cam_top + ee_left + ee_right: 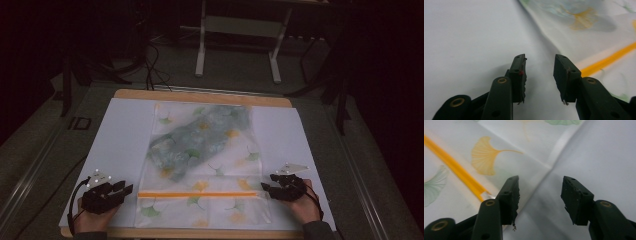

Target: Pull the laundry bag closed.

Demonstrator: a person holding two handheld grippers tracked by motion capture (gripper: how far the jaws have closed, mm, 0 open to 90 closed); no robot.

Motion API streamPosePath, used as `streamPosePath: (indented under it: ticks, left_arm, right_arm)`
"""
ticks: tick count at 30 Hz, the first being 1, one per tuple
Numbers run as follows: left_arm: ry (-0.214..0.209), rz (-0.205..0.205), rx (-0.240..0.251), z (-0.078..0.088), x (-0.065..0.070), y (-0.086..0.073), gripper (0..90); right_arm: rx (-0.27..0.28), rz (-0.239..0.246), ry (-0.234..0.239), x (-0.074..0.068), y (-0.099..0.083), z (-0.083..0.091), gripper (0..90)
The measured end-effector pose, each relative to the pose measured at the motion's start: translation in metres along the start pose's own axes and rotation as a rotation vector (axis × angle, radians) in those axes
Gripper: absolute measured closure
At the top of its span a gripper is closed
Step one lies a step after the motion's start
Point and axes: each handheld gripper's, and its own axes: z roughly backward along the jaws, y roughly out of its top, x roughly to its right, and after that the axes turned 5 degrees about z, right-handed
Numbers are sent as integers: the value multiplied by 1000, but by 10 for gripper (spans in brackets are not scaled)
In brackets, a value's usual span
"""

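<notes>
The left gripper (pixel 128 189) and right gripper (pixel 263 188) are black. Each has 2 jaws with brass-ringed pivots. Black cables trail behind.

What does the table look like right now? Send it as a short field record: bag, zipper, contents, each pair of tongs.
bag: translucent white pouch with ginkgo-leaf print, flat on white sheet
zipper: orange strip across the near part
contents: grey-green bundle in the far part
left tongs: open, off the pouch's left edge, holding nothing
right tongs: open, at the zipper's right end, holding nothing
</notes>
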Motion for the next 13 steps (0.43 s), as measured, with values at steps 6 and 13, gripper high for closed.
streamPosePath:
  ticks: [6,13]
  left_arm:
    - [115,18,33,-3,-6,2,584]
    - [257,62,46,-18,-18,11,453]
  right_arm:
    - [48,-79,-35,6,-9,-1,460]
    - [139,-209,-170,19,-22,5,431]
